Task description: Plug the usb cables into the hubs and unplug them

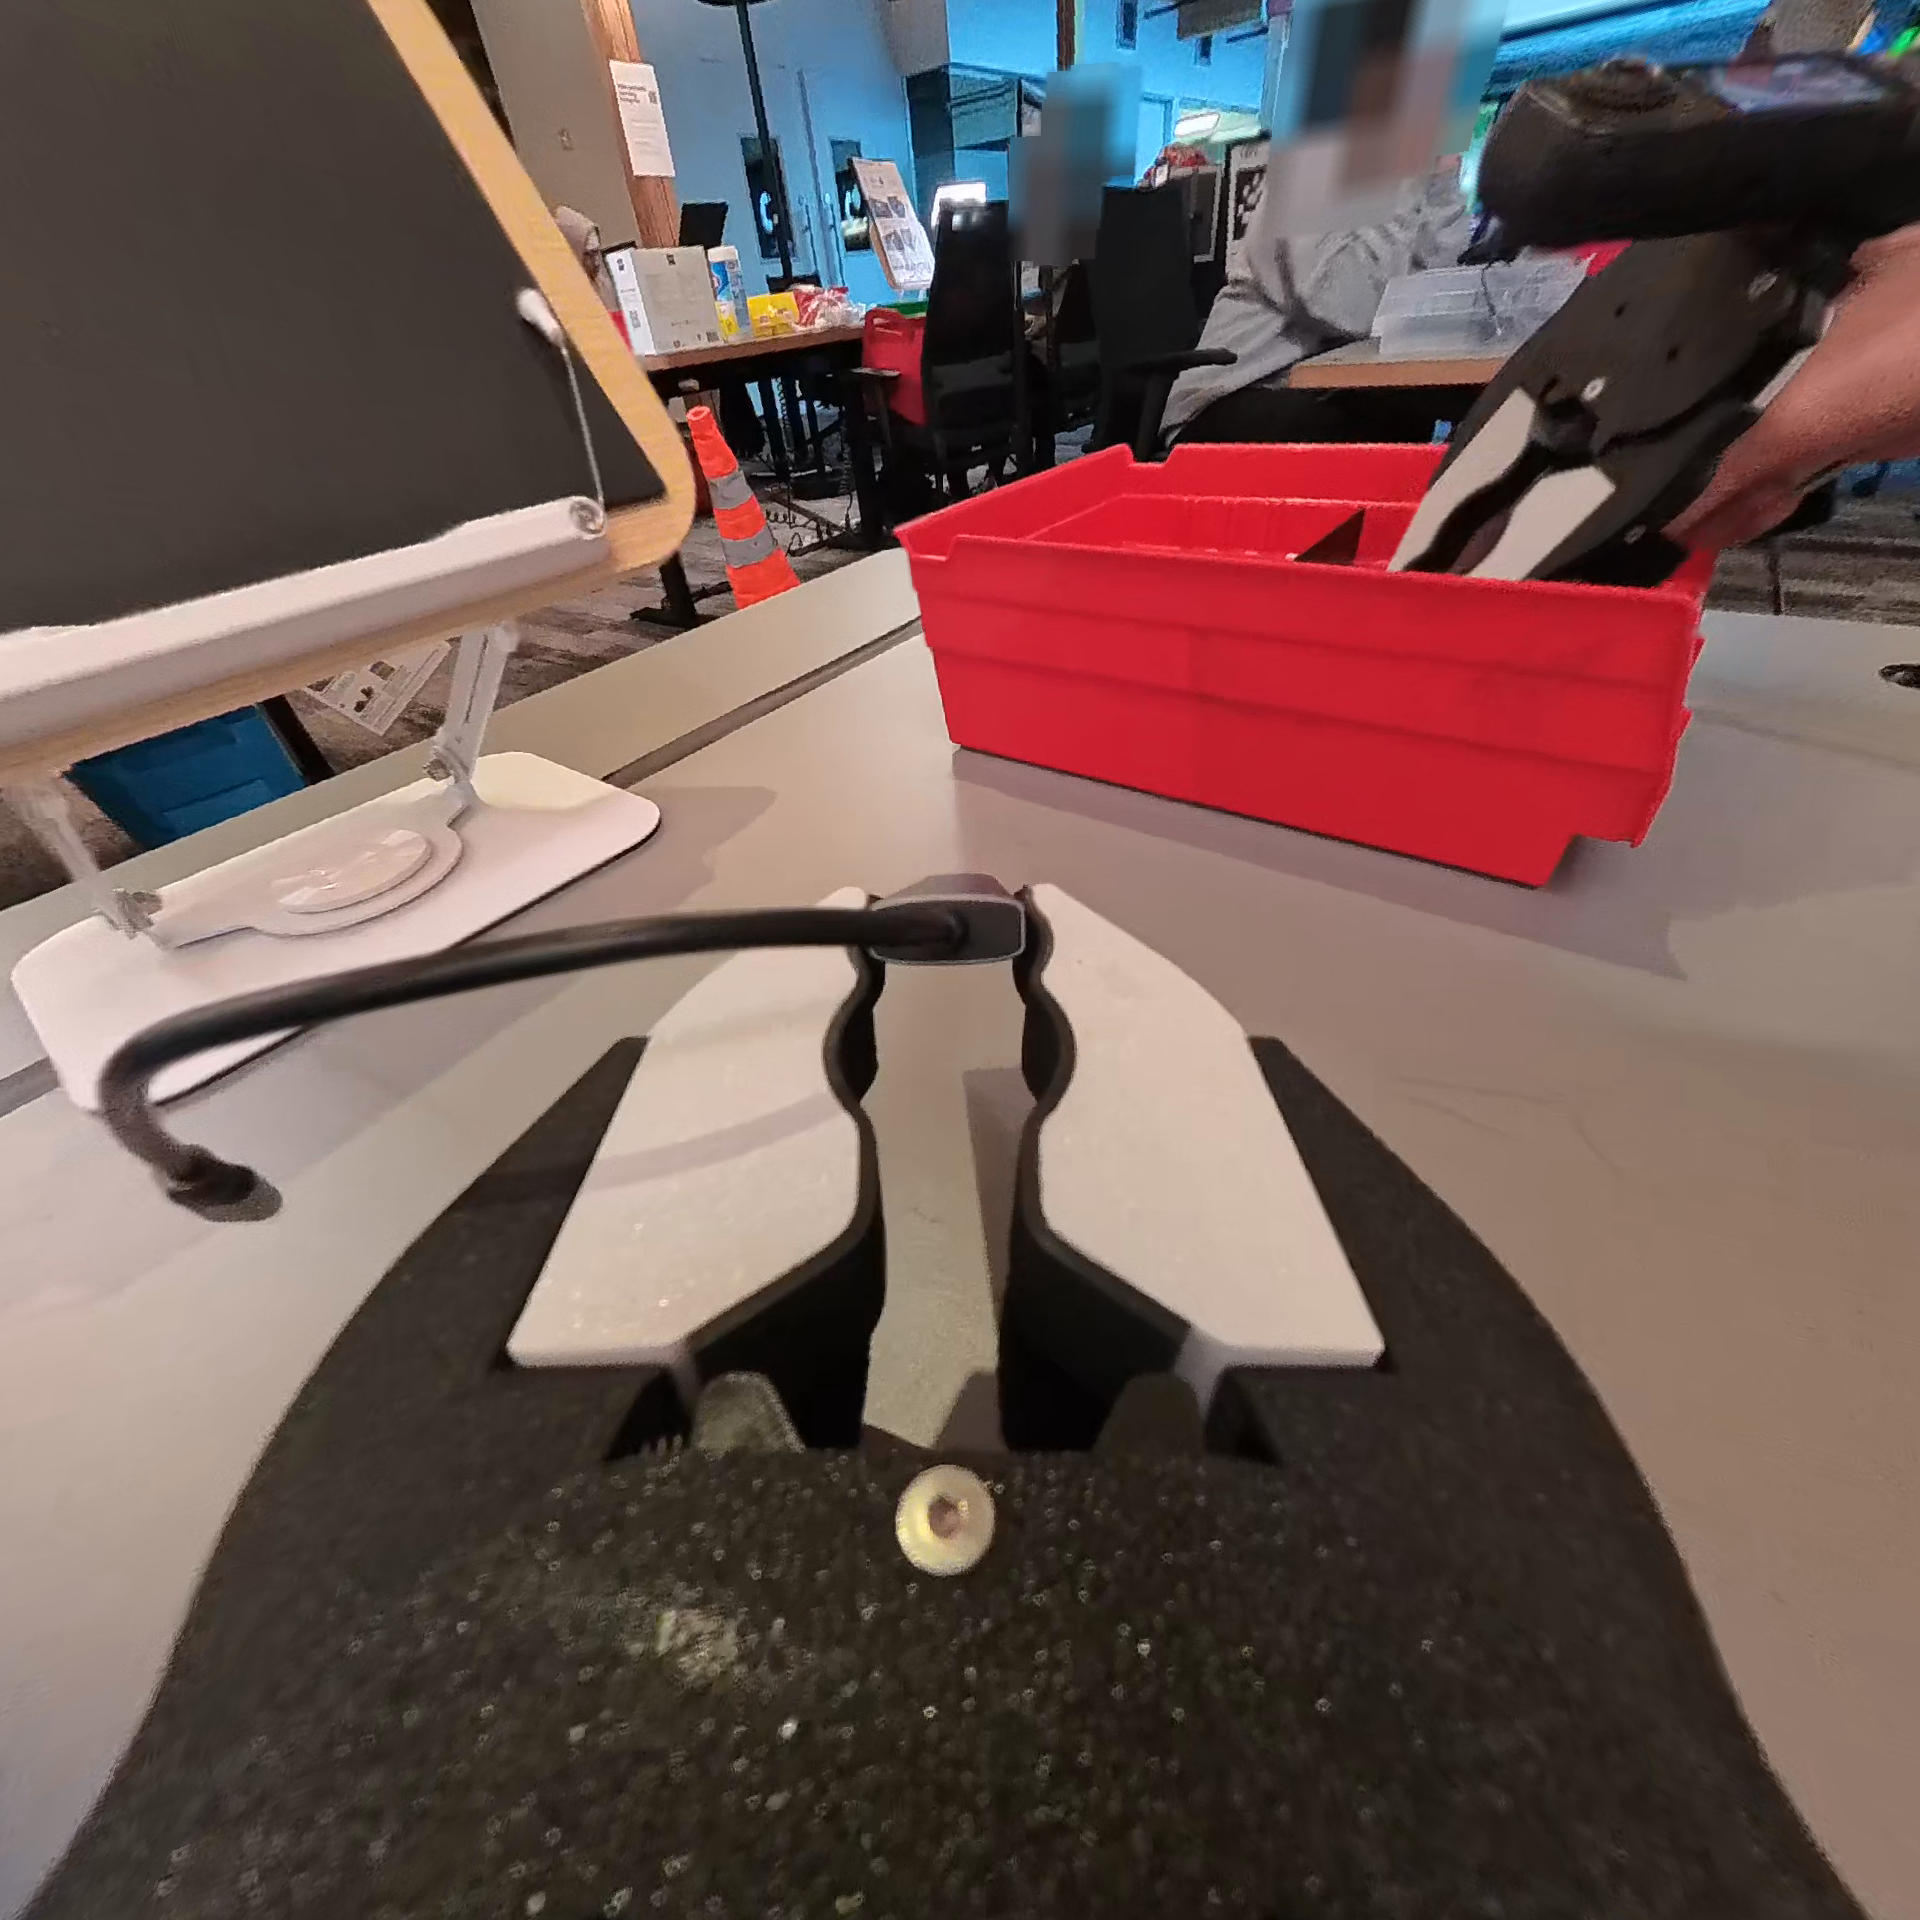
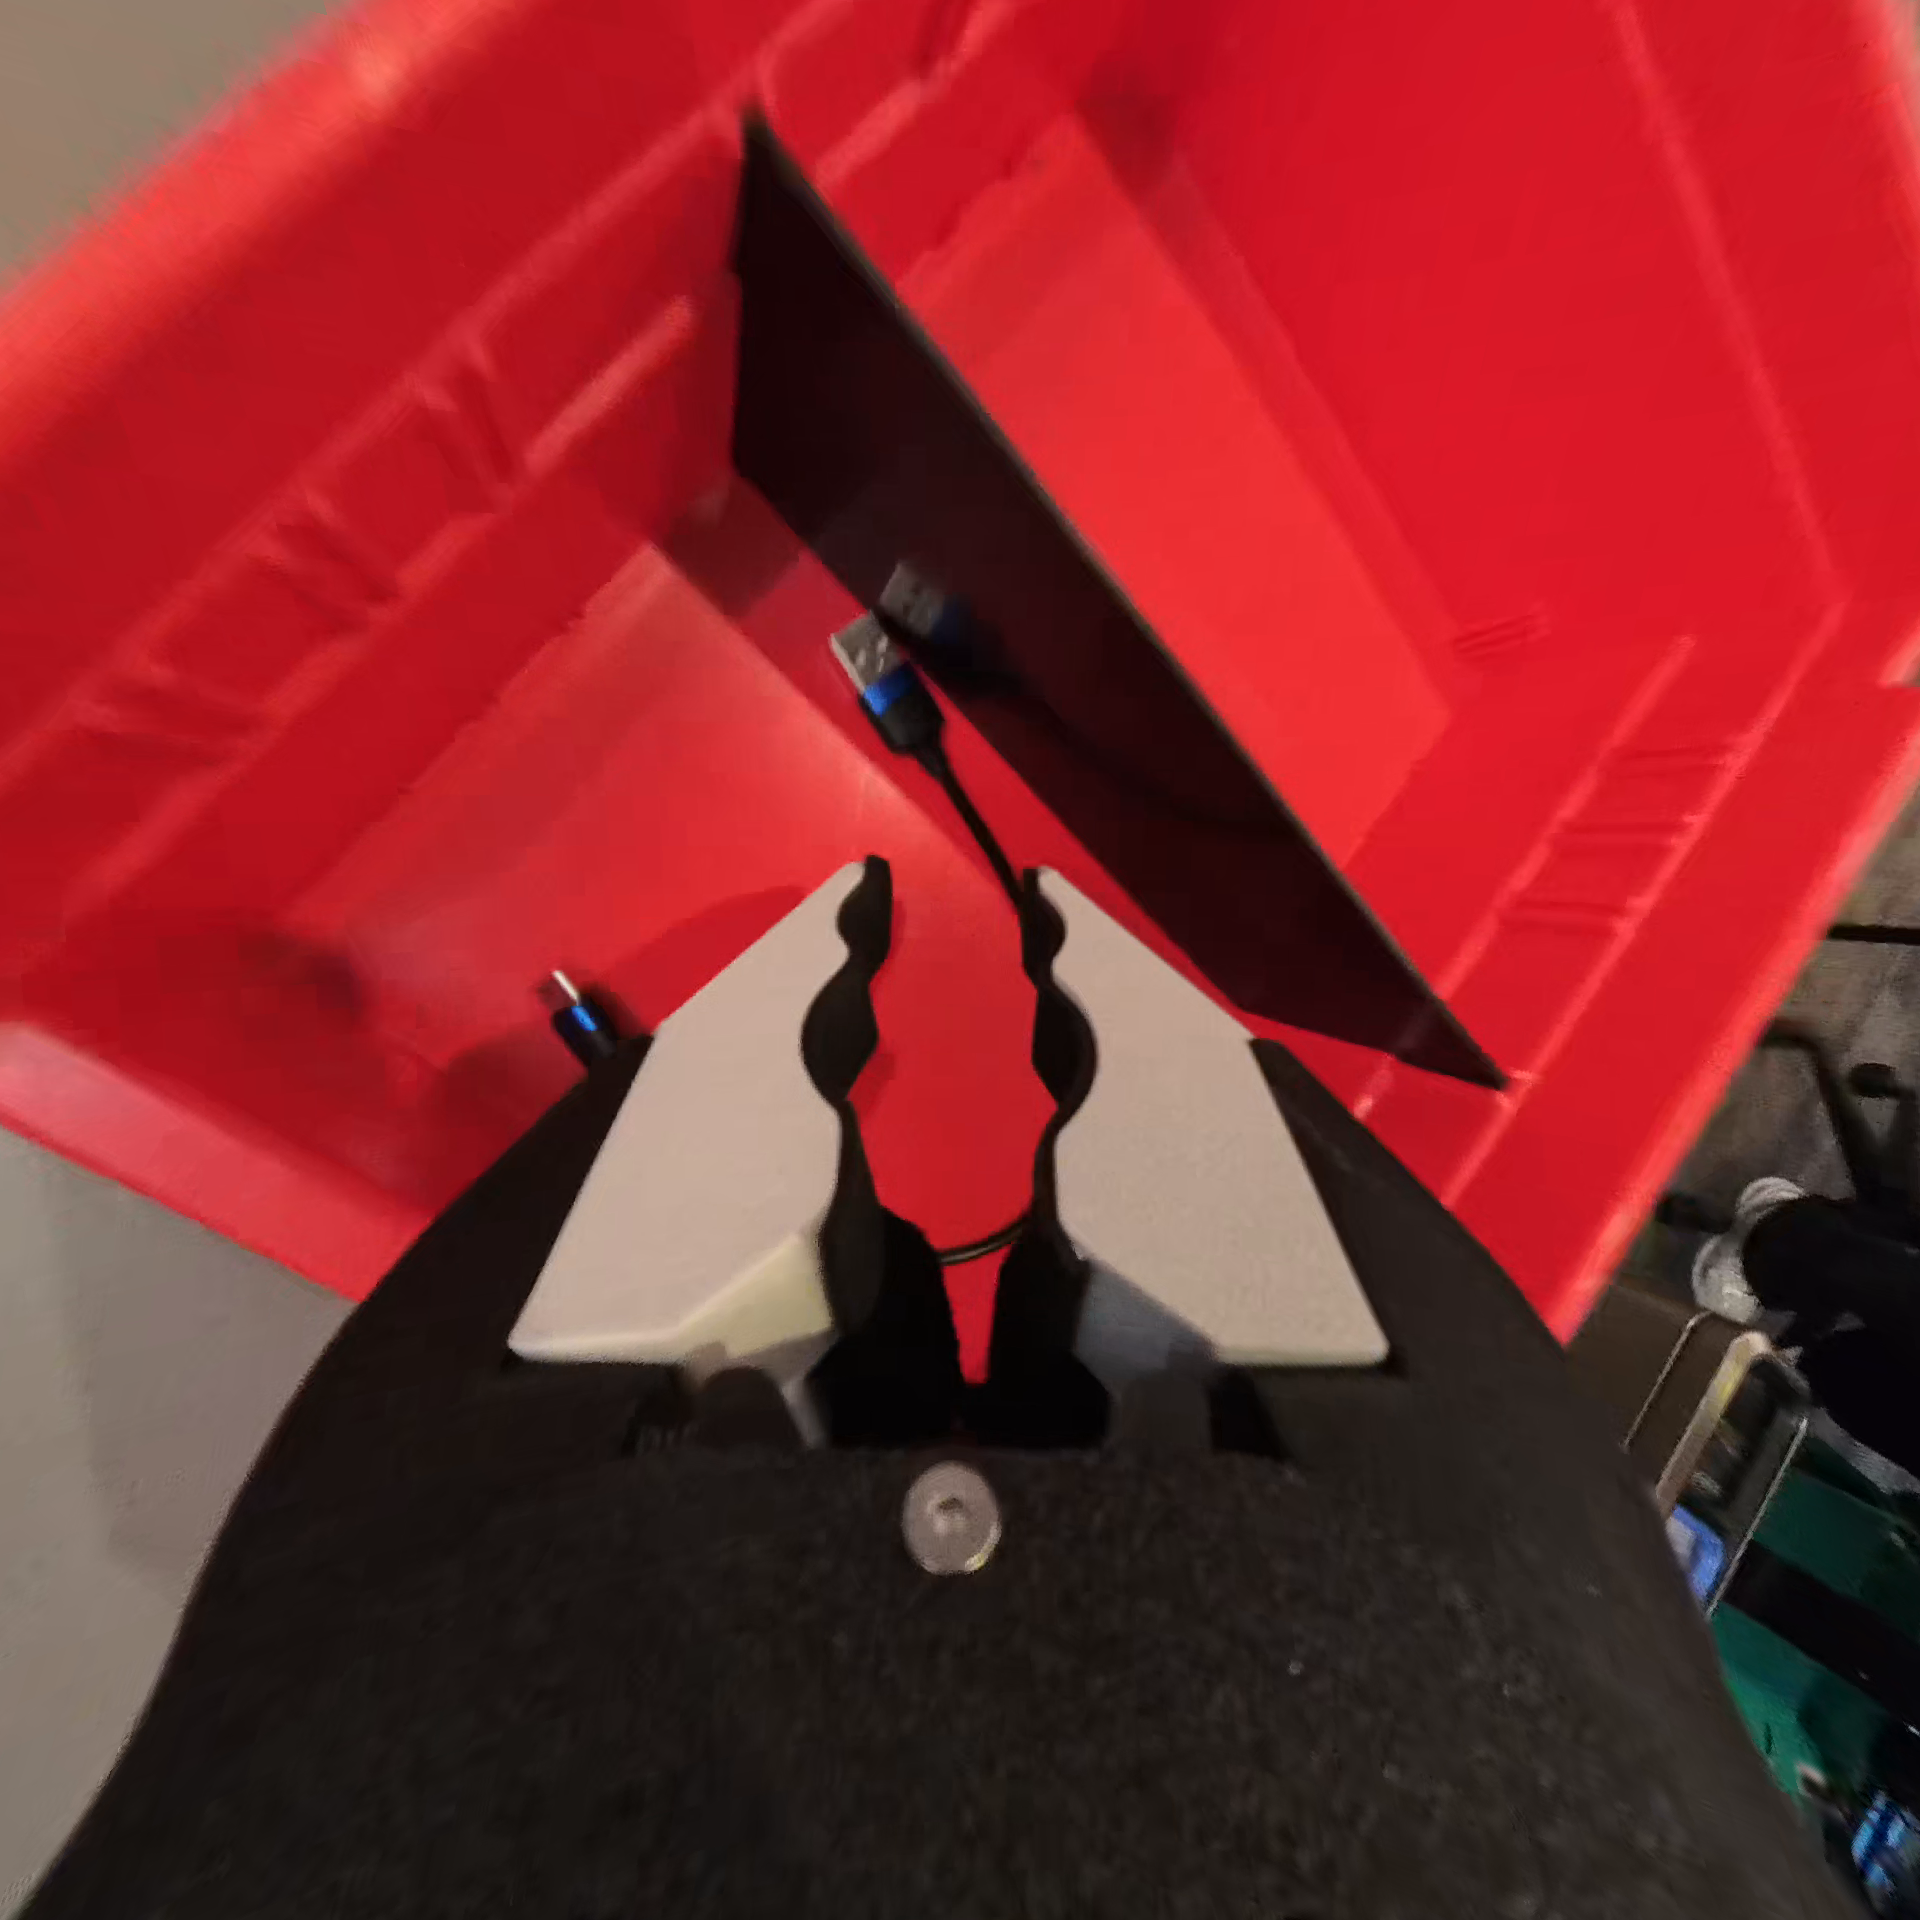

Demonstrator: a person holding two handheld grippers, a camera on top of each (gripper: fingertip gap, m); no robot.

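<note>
My left gripper (image 1: 948,927) is shut on a grey cable plug (image 1: 935,920), pinched crosswise between its fingertips just above the grey table (image 1: 1507,1195). The plug's black cable (image 1: 436,971) curves left into a hole in the table (image 1: 223,1195). My right gripper (image 2: 956,883) is open and reaches down into a red bin (image 2: 416,416), next to its black divider (image 2: 935,468). A thin black cable (image 2: 971,805) with a blue-collared USB plug (image 2: 883,665) lies on the bin floor and runs past the right fingertip. Its small second plug (image 2: 577,1023) shows by the left finger. The right gripper also shows in the left wrist view (image 1: 1496,530).
A dark panel with a wooden frame (image 1: 312,312) leans on a white stand (image 1: 520,831) at the left of the table. The red bin (image 1: 1299,675) sits at the back right. Beyond the table are an orange cone (image 1: 738,509), office chairs and seated people. My hands' fingertips stand some 30 centimetres from each other.
</note>
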